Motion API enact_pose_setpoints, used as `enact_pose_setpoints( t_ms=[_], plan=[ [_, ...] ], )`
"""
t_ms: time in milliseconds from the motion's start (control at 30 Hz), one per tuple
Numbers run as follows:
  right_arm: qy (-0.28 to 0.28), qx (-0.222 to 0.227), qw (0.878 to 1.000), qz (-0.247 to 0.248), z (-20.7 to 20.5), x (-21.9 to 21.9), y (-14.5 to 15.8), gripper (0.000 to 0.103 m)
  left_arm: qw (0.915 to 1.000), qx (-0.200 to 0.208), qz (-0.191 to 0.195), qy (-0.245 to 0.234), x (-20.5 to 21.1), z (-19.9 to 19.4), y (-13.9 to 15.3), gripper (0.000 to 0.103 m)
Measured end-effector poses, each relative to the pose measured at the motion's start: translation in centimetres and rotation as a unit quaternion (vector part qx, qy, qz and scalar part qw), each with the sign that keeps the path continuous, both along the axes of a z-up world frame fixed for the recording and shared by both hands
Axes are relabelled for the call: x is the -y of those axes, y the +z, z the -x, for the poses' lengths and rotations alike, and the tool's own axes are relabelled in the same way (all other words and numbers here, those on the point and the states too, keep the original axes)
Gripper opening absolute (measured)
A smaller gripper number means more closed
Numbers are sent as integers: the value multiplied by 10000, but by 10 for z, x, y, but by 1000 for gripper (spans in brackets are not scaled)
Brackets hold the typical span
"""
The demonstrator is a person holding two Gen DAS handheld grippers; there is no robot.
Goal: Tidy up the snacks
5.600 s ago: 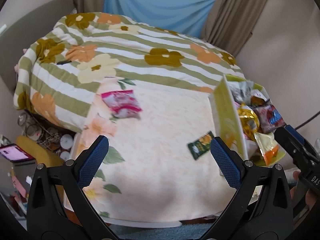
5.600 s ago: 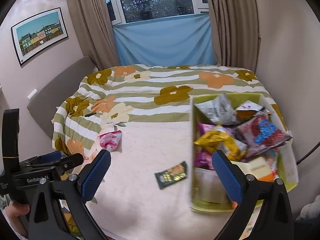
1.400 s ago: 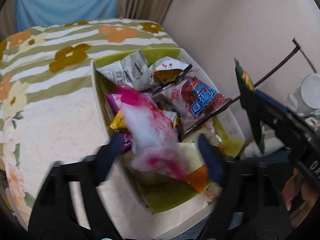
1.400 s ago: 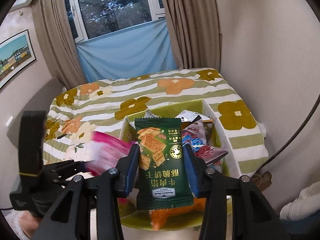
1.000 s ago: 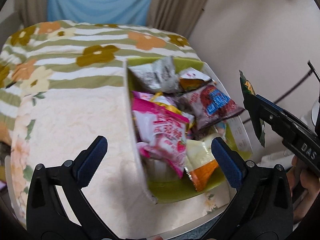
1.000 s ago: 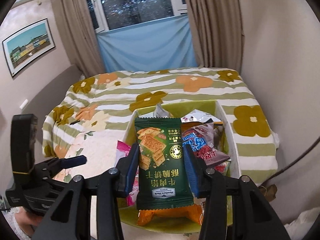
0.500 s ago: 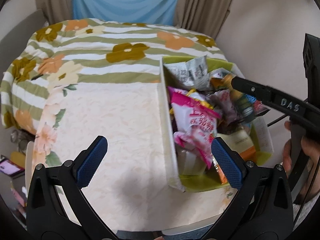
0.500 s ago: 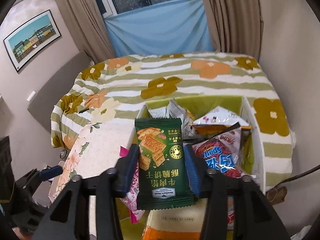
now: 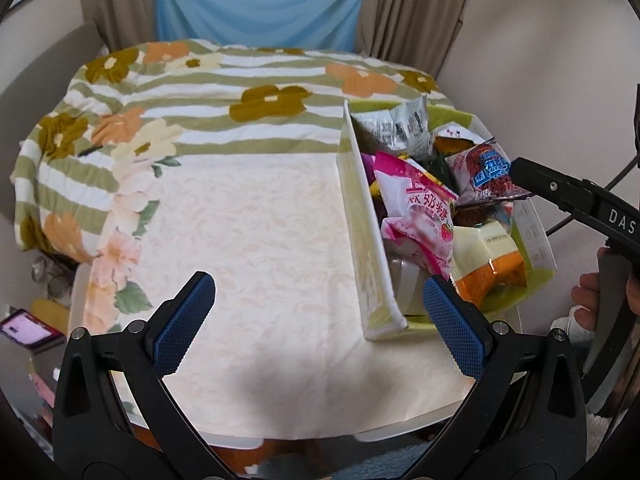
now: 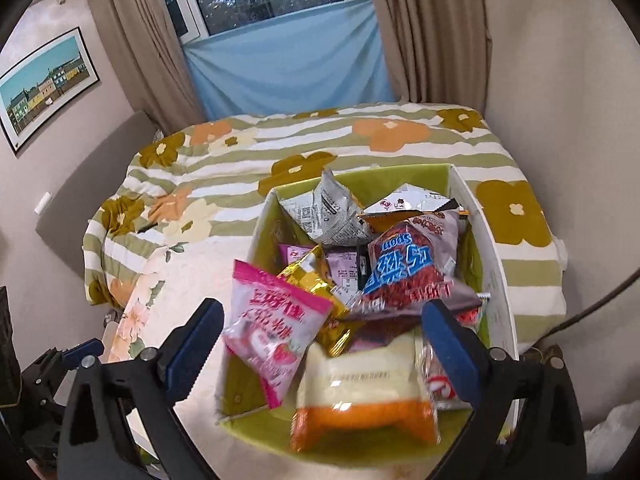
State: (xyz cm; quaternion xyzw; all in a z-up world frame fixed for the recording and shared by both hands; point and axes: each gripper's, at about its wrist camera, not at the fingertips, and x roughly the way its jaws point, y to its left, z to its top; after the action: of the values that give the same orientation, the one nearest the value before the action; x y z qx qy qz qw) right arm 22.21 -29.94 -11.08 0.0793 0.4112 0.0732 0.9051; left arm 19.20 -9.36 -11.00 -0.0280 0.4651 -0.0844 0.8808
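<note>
Hovering over the box [image 10: 496, 264], the right gripper [image 10: 322, 334] is gaping empty, its green cracker packet now dropped inside; the left gripper [image 9: 320, 308] is also hanging apart, the cloth [image 9: 256, 240] looking cleared

Free room: the cream tabletop [image 9: 256, 240] left of the box [image 9: 370, 240] is left bare up to the bed [image 9: 224, 92].
Obstacles: the box wall is raised; heaped snack packets [image 10: 360, 280] fill it.
Right side: passage is bounded by the wall [image 9: 540, 60].

orange-and-cream packet [image 10: 362, 394]: blurred | green box [image 10: 496, 280]: lower contents buried
</note>
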Motion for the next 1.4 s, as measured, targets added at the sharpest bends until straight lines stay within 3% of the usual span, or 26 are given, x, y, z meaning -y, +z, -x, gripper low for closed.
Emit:
enact_pose_setpoints(
  t_ms=[300,567,900,1400],
  plan=[
    [-162,501,9986,109,61,-38,45,99,9970,764,-153,16,-48,53,60,103],
    [-310,985,9926,632,139,-84,78,99,9882,1498,-247,209,-98,119,111,103],
    [-564,1206,9869,911,195,-111,85,99,9842,1747,-160,241,-123,170,117,103],
    [-637,1283,9858,875,207,-109,85,99,9828,1828,-192,179,-112,177,118,103]
  ],
)
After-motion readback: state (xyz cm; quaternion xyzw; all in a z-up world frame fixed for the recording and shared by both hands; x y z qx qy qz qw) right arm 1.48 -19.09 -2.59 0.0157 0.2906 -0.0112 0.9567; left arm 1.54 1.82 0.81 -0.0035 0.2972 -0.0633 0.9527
